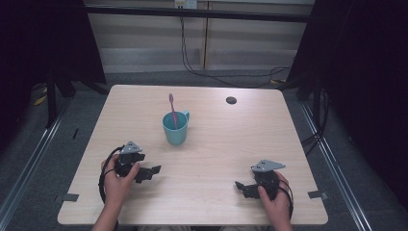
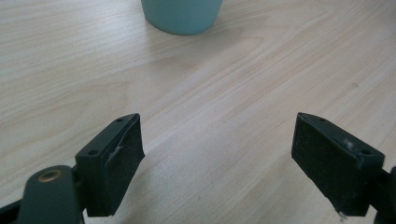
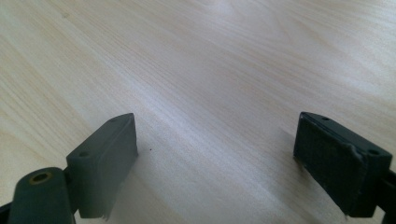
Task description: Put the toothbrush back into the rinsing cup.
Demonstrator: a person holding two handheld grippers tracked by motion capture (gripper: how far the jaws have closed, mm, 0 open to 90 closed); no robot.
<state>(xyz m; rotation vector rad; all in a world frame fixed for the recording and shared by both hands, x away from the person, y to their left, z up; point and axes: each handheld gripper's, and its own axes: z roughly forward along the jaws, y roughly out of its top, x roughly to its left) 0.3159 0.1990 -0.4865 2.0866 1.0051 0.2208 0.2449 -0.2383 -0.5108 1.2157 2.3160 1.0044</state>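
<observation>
While both grippers rest low near the tabletop's (image 1: 211, 159) front edge, fingers spread wide and empty, the teal cup (image 1: 175, 128) with its pink toothbrush (image 1: 172, 109) stands mid-tabletop; the left gripper (image 1: 153, 170), nearer, should approach level.

Both hands rest low near the person's edge, well apart; the left gripper (image 1: 153, 170) and right gripper (image 1: 239, 185) point inward, jaws spread wide and holding nothing.
</observation>
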